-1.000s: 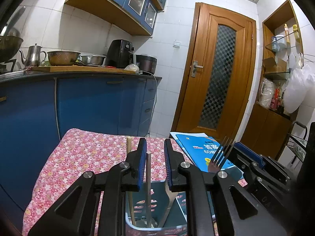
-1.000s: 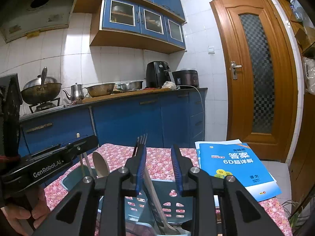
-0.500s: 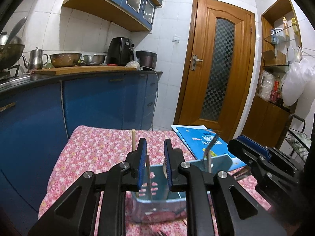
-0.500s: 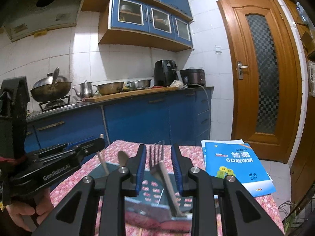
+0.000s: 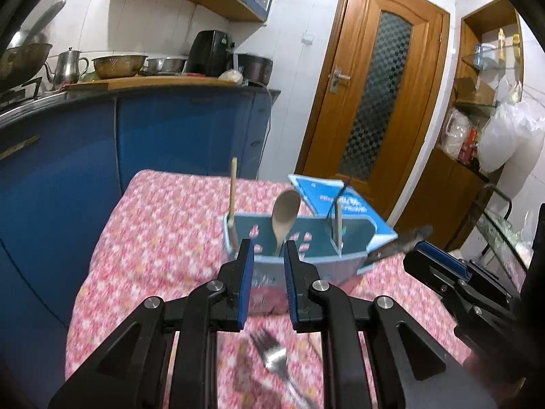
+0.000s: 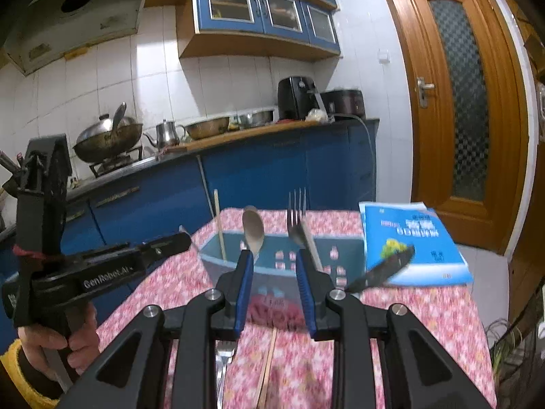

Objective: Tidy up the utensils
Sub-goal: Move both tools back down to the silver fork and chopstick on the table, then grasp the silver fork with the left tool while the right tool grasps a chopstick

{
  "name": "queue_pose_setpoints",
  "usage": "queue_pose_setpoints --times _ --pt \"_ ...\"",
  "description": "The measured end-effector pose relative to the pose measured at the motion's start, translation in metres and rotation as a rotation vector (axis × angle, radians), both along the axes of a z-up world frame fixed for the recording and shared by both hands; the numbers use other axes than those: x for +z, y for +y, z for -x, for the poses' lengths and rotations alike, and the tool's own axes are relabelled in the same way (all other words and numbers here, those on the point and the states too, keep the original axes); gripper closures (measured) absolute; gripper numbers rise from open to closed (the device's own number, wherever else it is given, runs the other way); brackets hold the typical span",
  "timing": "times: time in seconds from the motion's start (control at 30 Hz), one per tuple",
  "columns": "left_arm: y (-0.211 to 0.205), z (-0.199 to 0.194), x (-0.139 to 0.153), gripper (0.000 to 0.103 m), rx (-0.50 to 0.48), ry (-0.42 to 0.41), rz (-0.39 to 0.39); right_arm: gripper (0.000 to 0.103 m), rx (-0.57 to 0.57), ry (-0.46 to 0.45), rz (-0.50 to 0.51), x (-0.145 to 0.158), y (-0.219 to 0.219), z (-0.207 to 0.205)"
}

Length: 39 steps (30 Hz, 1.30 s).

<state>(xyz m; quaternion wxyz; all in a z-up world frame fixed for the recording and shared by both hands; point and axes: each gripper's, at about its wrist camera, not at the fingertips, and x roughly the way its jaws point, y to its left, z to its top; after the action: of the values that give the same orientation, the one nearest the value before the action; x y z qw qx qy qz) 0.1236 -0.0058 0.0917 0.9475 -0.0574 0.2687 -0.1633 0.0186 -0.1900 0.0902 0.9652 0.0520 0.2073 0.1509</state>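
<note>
We had the pale blue plastic utensil caddy with cut-out holes [image 6: 308,255] standing on the pink floral tablecloth [image 5: 163,225], just ahead of both tools, already holding a wooden spoon [image 5: 284,216], a steel fork [image 6: 297,220] and a light wooden chopstick [image 5: 233,191], all upright. The left gripper [image 5: 267,284] showed a narrow gap between its blue pads with nothing in it; the right gripper [image 6: 274,289] stood a little wider, empty too. Loose near us on the cloth lay a second steel fork [image 5: 272,358] and a thin wooden chopstick [image 6: 267,371]. We judged both light and stiff: the fork slick and flat, best pinched across its handle; the chopstick prone to roll, best taken near mid-length. The black-handled knife [image 6: 385,269] at the caddy's right end wanted its handle, never the blade.
</note>
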Motion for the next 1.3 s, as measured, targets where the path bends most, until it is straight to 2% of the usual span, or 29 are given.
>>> queue_pose_setpoints --times 0.2,0.43,0.67,1.07,1.23,1.3 --pt "0.002 0.023 -0.011 0.087 -0.024 0.068 -0.012 0.075 0.005 0.081 -0.008 -0.016 -0.004 0.016" --pt "-0.009 0.036 -0.022 0.087 -0.057 0.118 -0.060 0.074 0.004 0.144 -0.031 -0.034 -0.012 0.030" --pt "-0.019 0.030 -0.042 0.087 -0.087 0.203 -0.086 0.074 0.016 0.210 -0.016 -0.047 -0.011 0.029" --pt "-0.023 0.010 -0.095 0.087 -0.098 0.401 -0.129 0.074 0.023 0.302 -0.019 -0.074 -0.017 0.025" --pt "-0.024 0.005 -0.105 0.087 -0.090 0.430 -0.128 0.074 0.021 0.308 -0.022 -0.077 -0.021 0.026" --pt "-0.025 0.003 -0.109 0.084 -0.099 0.440 -0.113 0.074 0.022 0.310 -0.024 -0.078 -0.022 0.026"
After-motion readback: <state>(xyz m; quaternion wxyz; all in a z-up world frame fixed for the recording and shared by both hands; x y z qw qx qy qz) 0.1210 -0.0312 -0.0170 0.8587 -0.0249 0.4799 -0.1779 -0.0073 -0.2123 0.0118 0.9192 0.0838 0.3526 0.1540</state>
